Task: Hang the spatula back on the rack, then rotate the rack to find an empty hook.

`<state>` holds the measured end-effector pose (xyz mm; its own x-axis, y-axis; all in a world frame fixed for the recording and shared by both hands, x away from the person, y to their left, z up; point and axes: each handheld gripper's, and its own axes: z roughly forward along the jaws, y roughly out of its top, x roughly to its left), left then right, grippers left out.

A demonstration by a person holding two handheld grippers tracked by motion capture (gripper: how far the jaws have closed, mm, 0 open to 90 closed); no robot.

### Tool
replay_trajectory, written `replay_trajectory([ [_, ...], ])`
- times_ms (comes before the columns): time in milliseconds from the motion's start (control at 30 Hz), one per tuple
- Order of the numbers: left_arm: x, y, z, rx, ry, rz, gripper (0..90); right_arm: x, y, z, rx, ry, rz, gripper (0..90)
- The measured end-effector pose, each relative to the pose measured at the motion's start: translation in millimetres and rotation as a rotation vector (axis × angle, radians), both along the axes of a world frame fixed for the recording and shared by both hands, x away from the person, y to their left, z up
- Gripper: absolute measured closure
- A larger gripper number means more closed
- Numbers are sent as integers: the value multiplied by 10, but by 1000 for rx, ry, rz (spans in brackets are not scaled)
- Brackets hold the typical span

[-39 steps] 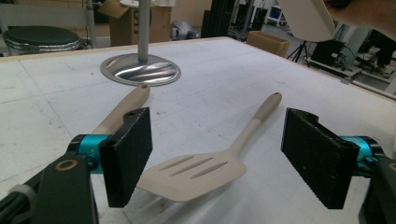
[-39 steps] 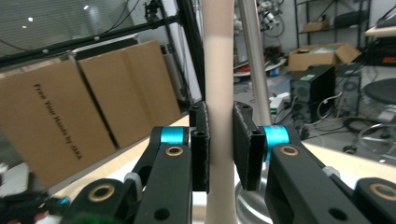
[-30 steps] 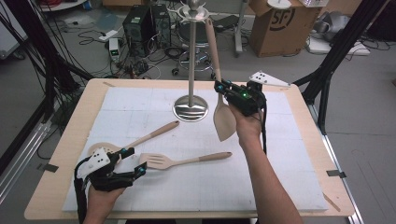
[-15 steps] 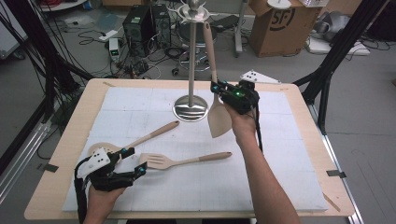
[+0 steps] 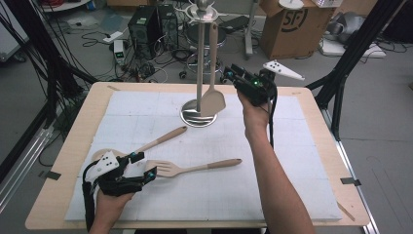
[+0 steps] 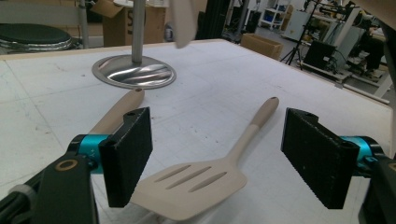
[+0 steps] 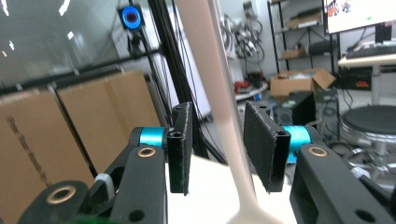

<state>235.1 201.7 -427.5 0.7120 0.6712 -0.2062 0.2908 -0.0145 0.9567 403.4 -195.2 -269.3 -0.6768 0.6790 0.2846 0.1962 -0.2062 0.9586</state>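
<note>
Light, stiff spatula [image 7: 219,93] between right hand-held gripper [image 7: 217,144] pads, narrowly parted; best held mid-handle. Left hand-held gripper [image 6: 215,158] wide.

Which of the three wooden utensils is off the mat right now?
The solid spatula hanging upright beside the stand's pole, its handle between the right gripper's open jaws. The slotted spatula and the spoon lie flat on the mat.

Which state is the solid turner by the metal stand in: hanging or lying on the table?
Hanging. The solid turner hangs upright from the top of the metal stand, blade lowest, above the stand's round base. The right gripper has its jaws apart around the handle.
</note>
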Motion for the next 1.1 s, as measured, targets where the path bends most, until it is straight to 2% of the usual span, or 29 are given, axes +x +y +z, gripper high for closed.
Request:
replay_trajectory([
  [33, 3, -2, 0, -2, 0, 0, 255, 34, -2, 43, 31, -11, -1, 627],
  [333, 16, -11, 0, -12, 0, -10, 255, 219, 41, 154, 90, -18, -28, 629],
  [500, 15, 13, 8, -17, -2, -3, 255, 335, 60, 229, 165, -14, -45, 644],
  [567, 16, 16, 8, -18, -2, -3, 255, 367, 60, 247, 172, -3, -41, 673],
  [600, 17, 15, 7, -18, -2, -5, 255, 408, 67, 278, 188, -22, -53, 762],
  [667, 19, 11, 6, -19, 0, -8, 255, 454, 81, 311, 192, -19, -54, 843],
  [733, 25, 4, 2, -18, 5, -9, 255, 481, 116, 361, 161, -29, -82, 896],
  [800, 34, -9, -2, -21, 7, -16, 255, 507, 163, 416, 157, -55, -86, 897],
  [933, 45, -36, -9, -21, 11, -26, 255, 586, 260, 473, 137, -53, -78, 896],
  [1033, 47, -38, -10, -26, 10, -26, 255, 614, 325, 488, 153, -67, -61, 896],
  [1100, 49, -29, -9, -26, 9, -29, 255, 617, 377, 493, 144, -69, -56, 897],
])
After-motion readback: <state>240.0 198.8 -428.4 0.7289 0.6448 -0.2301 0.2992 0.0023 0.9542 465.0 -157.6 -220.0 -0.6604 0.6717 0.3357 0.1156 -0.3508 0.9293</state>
